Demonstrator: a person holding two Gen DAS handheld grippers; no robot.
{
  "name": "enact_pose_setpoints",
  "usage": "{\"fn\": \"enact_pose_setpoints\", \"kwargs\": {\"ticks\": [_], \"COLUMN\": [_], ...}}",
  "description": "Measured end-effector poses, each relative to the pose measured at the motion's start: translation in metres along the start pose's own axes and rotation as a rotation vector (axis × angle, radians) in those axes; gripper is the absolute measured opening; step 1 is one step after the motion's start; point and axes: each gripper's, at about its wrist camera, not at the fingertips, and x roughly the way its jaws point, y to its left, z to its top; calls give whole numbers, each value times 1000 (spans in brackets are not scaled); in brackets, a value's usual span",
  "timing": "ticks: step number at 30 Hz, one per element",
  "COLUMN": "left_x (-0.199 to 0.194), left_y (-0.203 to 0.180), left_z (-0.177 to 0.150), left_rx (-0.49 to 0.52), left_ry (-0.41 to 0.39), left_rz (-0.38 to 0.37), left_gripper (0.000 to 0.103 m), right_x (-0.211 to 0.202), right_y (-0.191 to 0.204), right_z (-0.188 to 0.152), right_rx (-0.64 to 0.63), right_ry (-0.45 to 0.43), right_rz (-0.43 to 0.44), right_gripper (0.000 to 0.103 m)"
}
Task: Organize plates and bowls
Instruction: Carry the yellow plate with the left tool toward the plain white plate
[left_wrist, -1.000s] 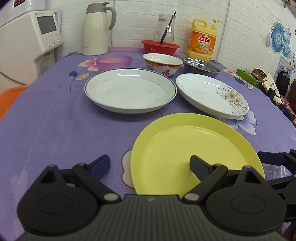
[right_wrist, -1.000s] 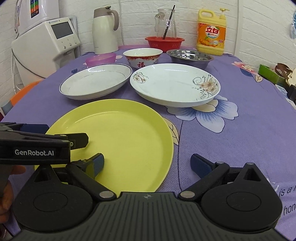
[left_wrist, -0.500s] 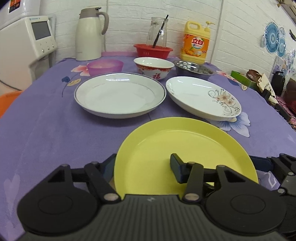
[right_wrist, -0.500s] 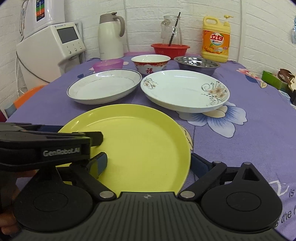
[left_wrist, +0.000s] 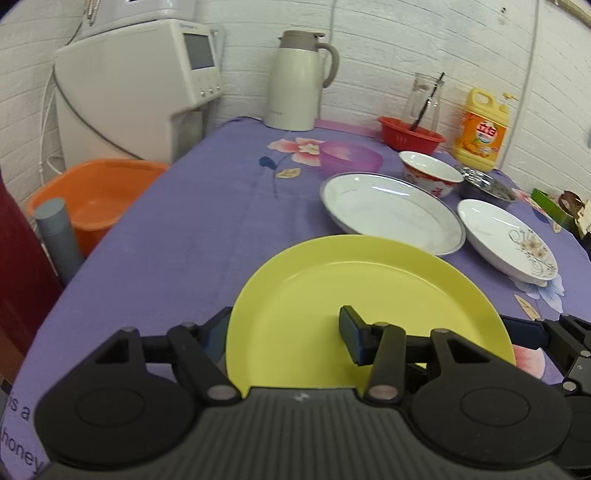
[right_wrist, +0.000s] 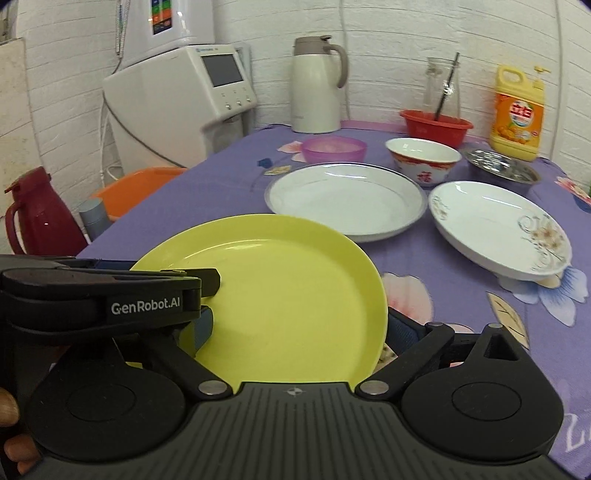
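A yellow plate (left_wrist: 369, 306) fills the near part of both views, and its far edge overlaps the near rim of the grey-rimmed white plate (left_wrist: 391, 210). My left gripper (left_wrist: 284, 328) is shut on the yellow plate's left rim, one finger on top and the other hidden beneath. In the right wrist view the yellow plate (right_wrist: 288, 295) lies between the wide-apart fingers of my right gripper (right_wrist: 301, 328), which is open. Behind stand a floral plate (right_wrist: 495, 225), a red-and-white bowl (right_wrist: 423, 155), a purple bowl (right_wrist: 332, 147) and a steel bowl (right_wrist: 502, 166).
The table wears a purple flowered cloth (left_wrist: 184, 240). At the back stand a cream jug (left_wrist: 295, 81), a red basin (left_wrist: 412, 138) and a yellow detergent bottle (left_wrist: 480, 133). A white machine (left_wrist: 147, 85), an orange tub (left_wrist: 96, 195) and a dark red flask (right_wrist: 37, 214) stand off the left edge.
My left gripper closed on the yellow plate's rim. Both grippers and the plate then moved left, so the other dishes now sit further right and the machine and orange tub have come into view.
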Motion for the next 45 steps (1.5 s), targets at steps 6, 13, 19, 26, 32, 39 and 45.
{"fn": "enact_pose_setpoints", "kwargs": {"ticks": [6,13,19,26,32,39,45], "left_x": [11,29,32,30,35,59,77], "left_y": [17,13,15,40,40,39,33], "left_z": [-1,-4,0,43,82,98,106], "left_rx": [-26,2,2,-96,-61,-24,14], "left_ry": [12,12,23,-30,-89,-68,-43], "left_rz": [16,24,-26,-102,-95,-90,-112], "left_gripper": [49,51,64,69,70,70,70], "right_x": [20,36,37,12,45,83,93], "right_y": [20,14,12,-35,-81,-92,-79], "right_z": [7,7,3,23,50,67,72], "right_rx": [-33,-19,-35,93,246,304,253], "right_ry": [33,83,86,24,50,115,158], "right_rz": [34,18,47,60,92,115,77], "right_gripper": [103,103,103,103,103,103,103]}}
